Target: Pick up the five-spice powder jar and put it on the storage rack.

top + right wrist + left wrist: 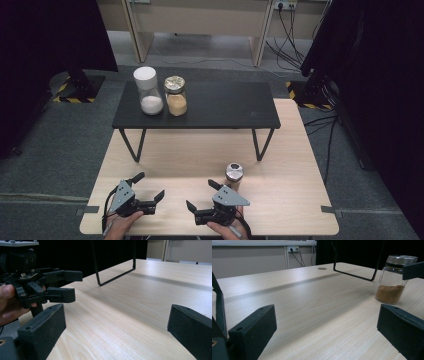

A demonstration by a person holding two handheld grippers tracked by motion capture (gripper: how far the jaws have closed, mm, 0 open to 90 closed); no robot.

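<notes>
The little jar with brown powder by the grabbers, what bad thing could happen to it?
The little jar stands upright on the wooden table, right beside the right gripper, whose jaws are open. A careless sideways swing might knock it over. Its glass looks smooth, so it could also slip if pinched off-centre. The left gripper is open too, farther off.

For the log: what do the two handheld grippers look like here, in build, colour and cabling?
Both are black two-jaw tools with flat, rectangular black pads. The left gripper and right gripper each carry a grey three-cornered plate on top, dotted with small dark marks. A dark cable trails from each toward the table's near edge. The person's hands hold them from below; no sleeve is visible.
</notes>
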